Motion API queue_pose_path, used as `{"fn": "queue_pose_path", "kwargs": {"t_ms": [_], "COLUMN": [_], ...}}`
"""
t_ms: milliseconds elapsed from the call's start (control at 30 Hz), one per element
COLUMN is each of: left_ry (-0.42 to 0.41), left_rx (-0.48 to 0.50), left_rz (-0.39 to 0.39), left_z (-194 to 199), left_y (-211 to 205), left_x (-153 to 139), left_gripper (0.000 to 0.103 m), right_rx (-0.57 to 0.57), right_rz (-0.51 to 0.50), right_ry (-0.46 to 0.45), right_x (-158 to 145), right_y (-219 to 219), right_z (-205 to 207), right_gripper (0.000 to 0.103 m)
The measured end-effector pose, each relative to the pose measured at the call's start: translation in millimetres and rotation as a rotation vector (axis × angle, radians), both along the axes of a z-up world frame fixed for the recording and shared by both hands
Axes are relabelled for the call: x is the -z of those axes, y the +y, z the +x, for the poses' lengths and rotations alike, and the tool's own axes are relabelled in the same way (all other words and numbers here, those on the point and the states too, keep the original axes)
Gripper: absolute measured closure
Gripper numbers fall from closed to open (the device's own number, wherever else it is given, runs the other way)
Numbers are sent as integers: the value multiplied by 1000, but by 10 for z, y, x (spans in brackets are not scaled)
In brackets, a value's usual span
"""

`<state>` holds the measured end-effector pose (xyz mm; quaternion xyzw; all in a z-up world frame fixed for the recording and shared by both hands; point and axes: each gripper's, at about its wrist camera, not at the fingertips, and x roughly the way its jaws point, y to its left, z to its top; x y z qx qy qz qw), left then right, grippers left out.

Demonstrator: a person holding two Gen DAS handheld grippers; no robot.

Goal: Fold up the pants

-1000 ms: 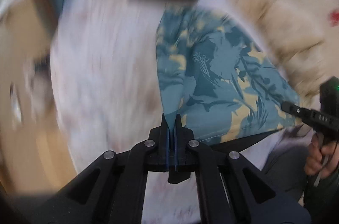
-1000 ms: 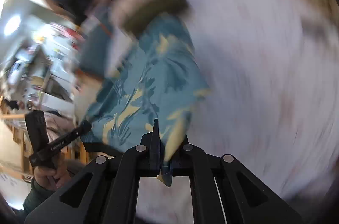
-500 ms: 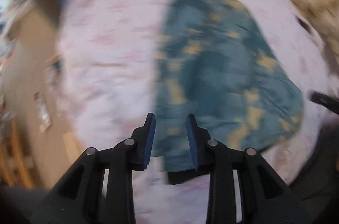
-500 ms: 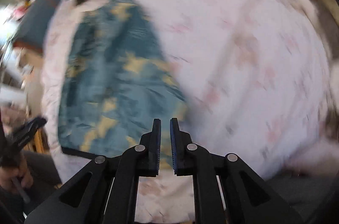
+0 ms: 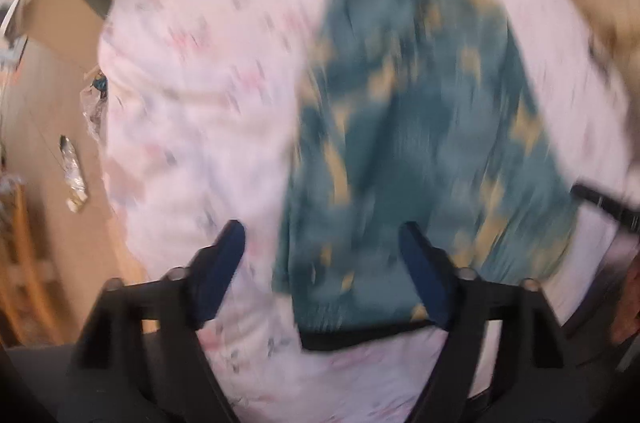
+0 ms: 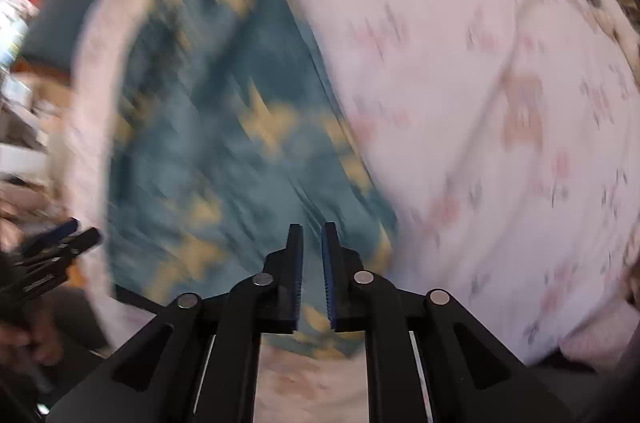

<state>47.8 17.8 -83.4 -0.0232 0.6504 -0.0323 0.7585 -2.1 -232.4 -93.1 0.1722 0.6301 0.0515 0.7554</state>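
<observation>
With the left gripper [image 5: 320,263] spread wide and the right gripper [image 6: 312,263] barely parted, both empty, the teal floral pants [image 5: 420,143] risk slumping unevenly on the soft bedsheet [image 5: 200,83].

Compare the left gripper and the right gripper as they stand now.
The left gripper is spread wide, its fingers far apart; the right gripper shows only a narrow gap between its fingers. The left gripper straddles the left edge of the teal patterned pants, one finger over the white floral bedspread; the right gripper points at the pants' right edge. Both are empty, and the pants lie flat on the bedspread.
</observation>
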Motion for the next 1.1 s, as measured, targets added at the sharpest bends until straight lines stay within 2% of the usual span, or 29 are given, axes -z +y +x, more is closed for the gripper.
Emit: {"fn": "queue_pose_path", "kwargs": {"t_ms": [33,67,100,200,267,300,367,400,433,533,567,633,667,767,833,867,933,967,1033,1067,1100], "left_ry": [-14,-21,-36,-99,-147,-145,-98,-103,-116,-59,-49,-83,-93,-44,-19,-5,-15,-18,-19,-29,-63], "left_rx": [-21,-41,-64,-76,-40,-19,84,107,102,116,141,176,189,229,264,282,292,318,335,365,403], "left_rz": [-28,-41,-45,-39,-29,-29,-66,-56,-48,-142,-151,-134,-161,-234,-175,-159,-206,-272,-260,-245,-225], "left_z": [162,307,437,830,1178,1318,1686,1852,1910,2220,2297,2357,2389,2422,2445,2470,2500,2517,2538,2546,2549], "left_y": [56,102,143,194,184,159,86,73,93,77,29,-44,-74,-136,-207,-233,-235,-260,-292,-320,-348], "left_x": [-87,-145,-200,-269,-248,-170,25,98,114,313,388,442,468,583,735,832,863,850,837,798,712], "left_gripper": [25,25,25,25,25,25,27,32,33,33,33,35,35,35,35,37,57,76,80,86,88], "right_rx": [3,7,14,28,36,31,1,-22,-34,-103,-117,-129,-120,-116,-138,-158,-182,-178,-141,-156,-194], "right_rz": [19,35,38,53,129,147,162,159,150,114,105,62,42,105,124,126,131,147,206,217,168], "right_ry": [-12,-34,-72,-132,-153,-156,-163,-159,-156,-146,-135,-105,-96,-79,-63,-50,-32,-20,-9,-19,-44], "right_x": [-59,-139,-223,-359,-375,-361,-329,-298,-261,-142,-82,69,149,324,443,514,616,669,726,715,663], "right_y": [-41,-94,-152,-242,-303,-310,-263,-223,-112,-3,35,92,111,151,210,248,294,295,272,298,364], "right_z": [75,200,335,688,997,1119,1459,1646,1753,2196,2287,2477,2568,2703,2764,2787,2820,2837,2863,2877,2895], "right_gripper": [71,44,30,30,30,30,31,31,31,32,32,34,33,33,34,38,51,56,67,78,82]}}
